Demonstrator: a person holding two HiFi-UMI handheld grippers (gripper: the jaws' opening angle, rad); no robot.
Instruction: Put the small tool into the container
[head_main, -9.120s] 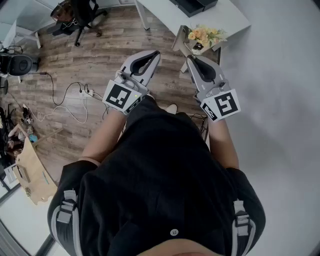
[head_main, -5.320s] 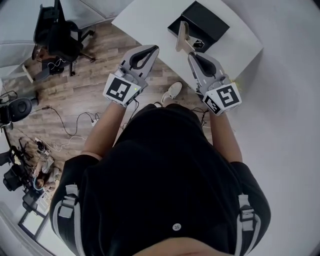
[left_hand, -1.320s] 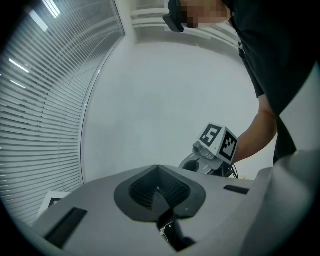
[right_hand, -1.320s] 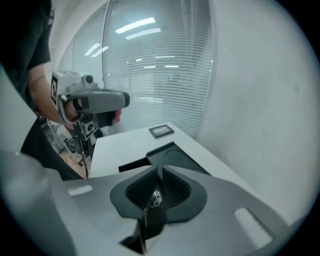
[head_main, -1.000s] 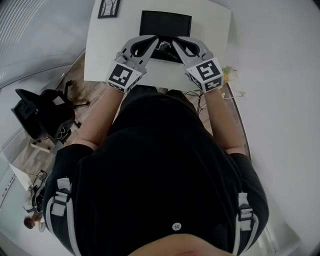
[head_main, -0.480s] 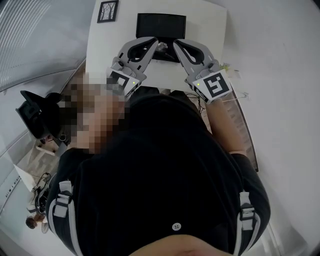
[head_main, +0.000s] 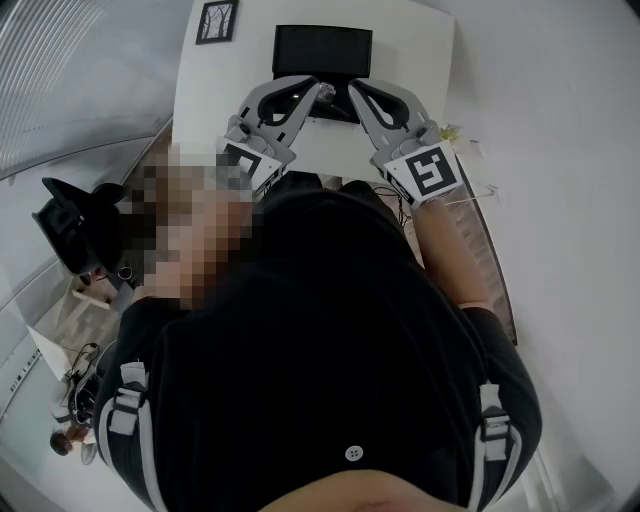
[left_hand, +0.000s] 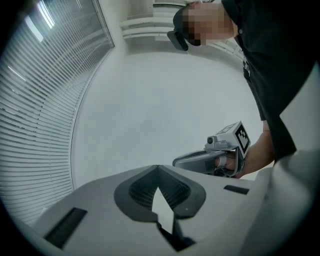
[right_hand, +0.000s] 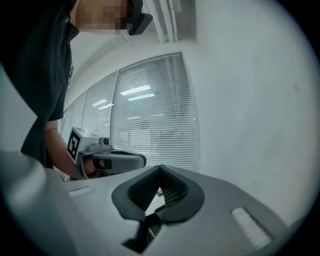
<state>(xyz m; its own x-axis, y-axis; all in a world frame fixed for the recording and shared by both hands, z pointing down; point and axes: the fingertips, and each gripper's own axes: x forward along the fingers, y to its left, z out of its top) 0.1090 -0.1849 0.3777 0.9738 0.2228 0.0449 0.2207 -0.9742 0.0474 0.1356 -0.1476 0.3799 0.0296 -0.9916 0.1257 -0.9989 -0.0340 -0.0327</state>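
In the head view a black rectangular container (head_main: 322, 50) lies on the white table (head_main: 215, 90). My left gripper (head_main: 318, 91) and right gripper (head_main: 352, 90) are held side by side over the container's near edge, their tips close together. A small greyish thing (head_main: 325, 93) shows between the tips, too small to identify. Both gripper views point up at walls and blinds, not at the table. In them the left gripper (left_hand: 158, 167) and right gripper (right_hand: 160, 167) have their jaws meeting at the tips, with nothing seen between the pads.
A small framed picture (head_main: 216, 22) stands at the table's far left corner. A black office chair (head_main: 75, 225) is on the floor to the left. Flowers (head_main: 452, 135) sit at the table's right side. Window blinds (right_hand: 150, 115) fill the right gripper view.
The person has turned from the open floor to face the white table, and both grippers now hang over the container's near edge. In the last half second they barely moved.
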